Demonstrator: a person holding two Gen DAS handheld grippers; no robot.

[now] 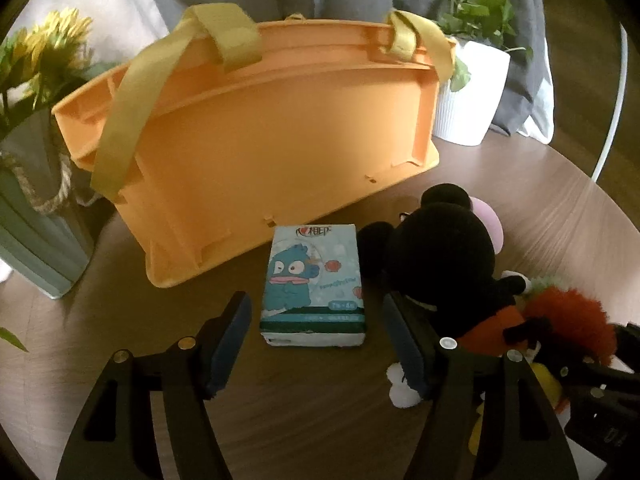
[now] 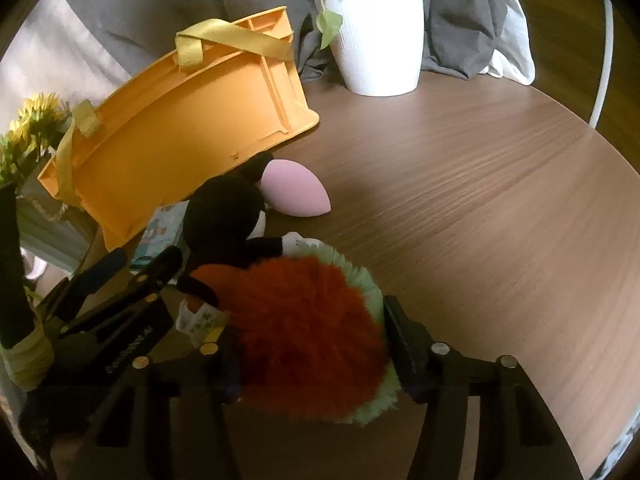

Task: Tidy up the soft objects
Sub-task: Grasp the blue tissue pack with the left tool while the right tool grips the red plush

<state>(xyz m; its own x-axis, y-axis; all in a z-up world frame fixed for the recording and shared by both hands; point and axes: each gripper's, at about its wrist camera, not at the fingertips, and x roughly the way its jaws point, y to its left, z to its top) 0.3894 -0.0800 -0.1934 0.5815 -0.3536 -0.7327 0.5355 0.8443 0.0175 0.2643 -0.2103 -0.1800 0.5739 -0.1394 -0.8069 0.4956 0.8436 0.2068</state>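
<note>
Now the left gripper (image 1: 316, 344) hangs with fingers spread on either side of the tissue pack (image 1: 314, 288), not touching it, while the right gripper (image 2: 312, 344) pinches the red-and-green fluffy toy (image 2: 304, 332) on the surface (image 2: 480, 208). Risk: the left gripper's right finger sits against the black mouse doll (image 1: 440, 256) and could snag it when closing. Beyond the pack, the orange basket (image 1: 260, 140) stands tipped on its side; its contents cannot be seen.
</note>
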